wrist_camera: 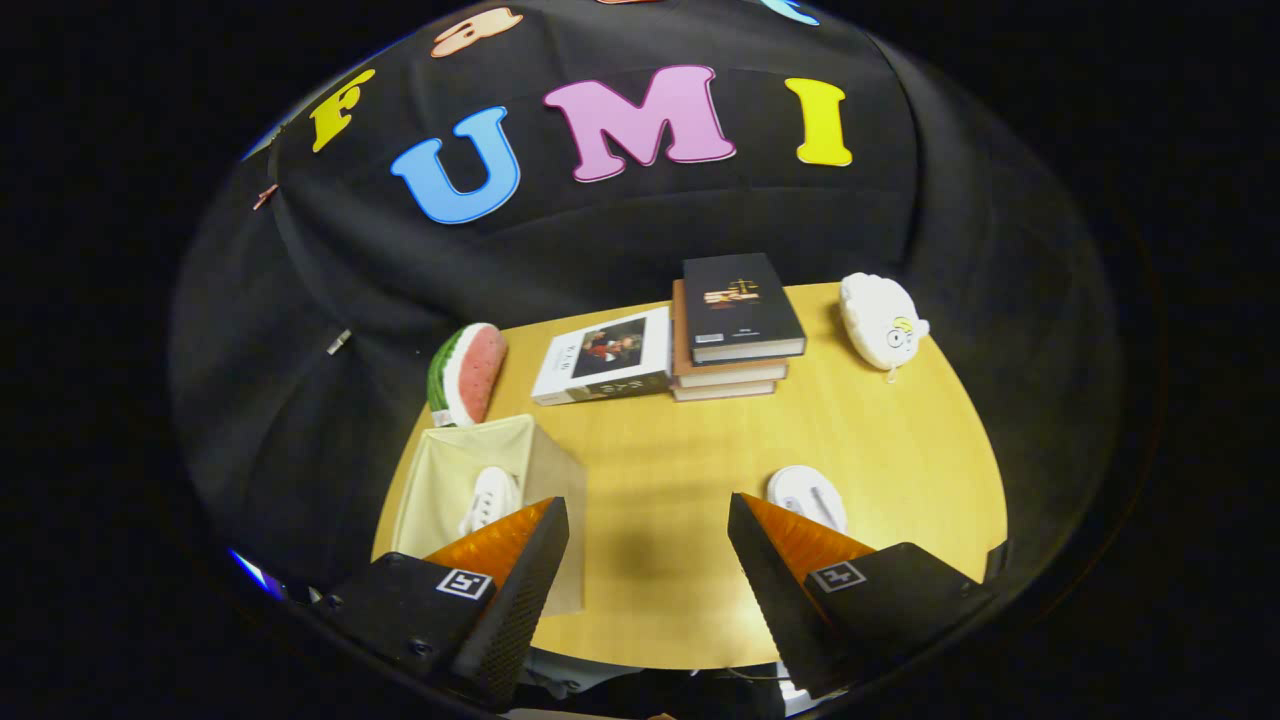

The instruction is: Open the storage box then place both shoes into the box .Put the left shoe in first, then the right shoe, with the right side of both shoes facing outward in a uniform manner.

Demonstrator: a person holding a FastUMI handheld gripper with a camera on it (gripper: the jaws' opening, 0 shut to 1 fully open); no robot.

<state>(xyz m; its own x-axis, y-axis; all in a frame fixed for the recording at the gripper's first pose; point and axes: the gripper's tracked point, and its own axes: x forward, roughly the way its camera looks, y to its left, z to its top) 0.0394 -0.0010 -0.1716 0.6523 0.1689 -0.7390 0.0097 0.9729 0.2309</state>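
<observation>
A beige fabric storage box [540, 465] stands open on the wooden table [700, 440], just ahead of my left finger. One white shoe [491, 499] lies inside it, partly hidden by that finger. A second white shoe [806, 495] rests on the table just ahead of my right finger, its rear part covered by the fingertip. My gripper [648, 522] hovers above the near part of the table, open, with bare tabletop between the fingers.
A watermelon-slice toy [467, 373] lies beyond the box. Farther back sit a flat book [603, 357], a stack of books [735, 325], and a white plush toy [880, 322] at the far right.
</observation>
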